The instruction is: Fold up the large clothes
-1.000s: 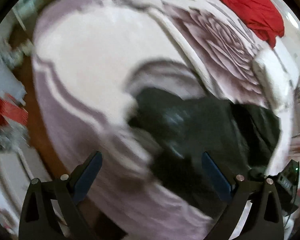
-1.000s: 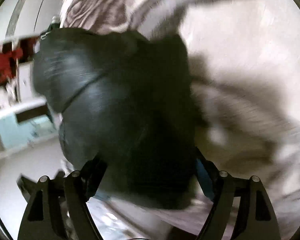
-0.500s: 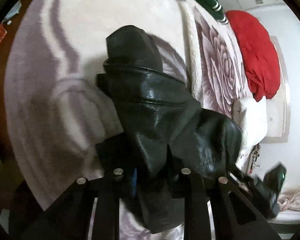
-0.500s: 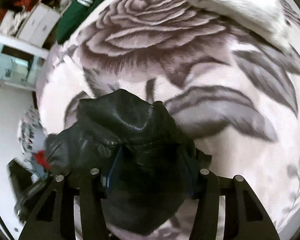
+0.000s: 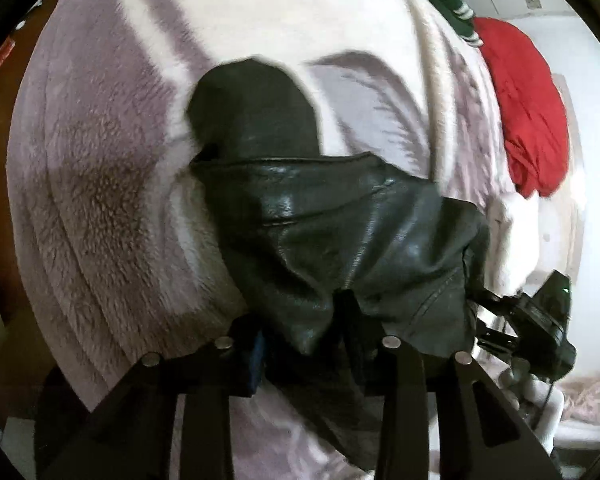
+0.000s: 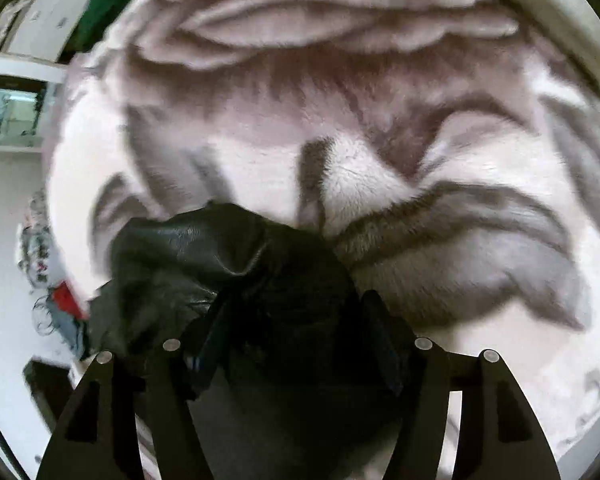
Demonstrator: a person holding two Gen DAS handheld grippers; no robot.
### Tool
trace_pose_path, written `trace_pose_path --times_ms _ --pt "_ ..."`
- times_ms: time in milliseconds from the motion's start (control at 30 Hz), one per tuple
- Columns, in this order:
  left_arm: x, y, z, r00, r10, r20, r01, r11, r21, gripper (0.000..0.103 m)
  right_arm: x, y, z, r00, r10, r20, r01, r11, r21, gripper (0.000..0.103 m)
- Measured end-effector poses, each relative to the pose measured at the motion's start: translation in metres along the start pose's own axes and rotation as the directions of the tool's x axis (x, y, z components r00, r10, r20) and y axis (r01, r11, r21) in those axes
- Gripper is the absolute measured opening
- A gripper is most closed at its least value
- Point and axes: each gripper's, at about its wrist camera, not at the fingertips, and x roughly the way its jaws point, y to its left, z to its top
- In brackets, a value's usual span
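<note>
The black jacket (image 5: 340, 232) has come closer, pinched tight by both the left gripper (image 5: 304, 344) and right gripper (image 6: 296, 340); it looks heavy, floppy and slippery, best held at its edges.

Each wrist camera looks forward along its own fingers, down and close onto the bed (image 5: 100, 208). Both views share the black jacket (image 5: 340, 220) (image 6: 204, 248) and the blanket.

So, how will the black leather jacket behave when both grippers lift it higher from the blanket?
The jacket probably sags instead of staying flat: it already hangs in deep folds from the left gripper. Its shiny surface may be slippery, so it could slide out of the right gripper. The thick bunches suggest that it is rather heavy.
</note>
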Motion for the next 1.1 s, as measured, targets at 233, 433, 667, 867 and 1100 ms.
trace_pose_path --times_ms 233,433,667,867,1100 --pt "-0.025 -0.014 -0.018 0.999 -0.008 -0.039 0.011 0.998 0.067 0.048 -0.061 -0.005 -0.074 0.996 0.043 0.079 -0.044 0.999 0.014 0.068" --pt "-0.010 0.006 -0.025 0.992 -0.085 -0.094 0.086 0.996 0.013 0.072 0.012 0.002 -0.082 0.997 -0.067 0.045 0.067 0.998 0.007 0.084" --pt "-0.018 0.019 -0.035 0.980 -0.171 -0.099 0.164 0.984 -0.070 0.073 -0.019 -0.015 -0.101 0.993 0.112 0.029 -0.114 0.992 0.062 0.096" --pt "-0.012 0.027 -0.039 0.981 -0.158 -0.110 0.149 0.985 -0.085 0.073 0.044 -0.108 -0.165 0.854 0.520 0.030 -0.491 0.784 0.380 0.096" --pt "-0.005 0.023 -0.039 0.975 -0.192 -0.116 0.188 0.981 -0.044 0.073 0.112 -0.079 -0.130 0.643 0.757 0.117 -0.739 0.572 0.357 0.096"
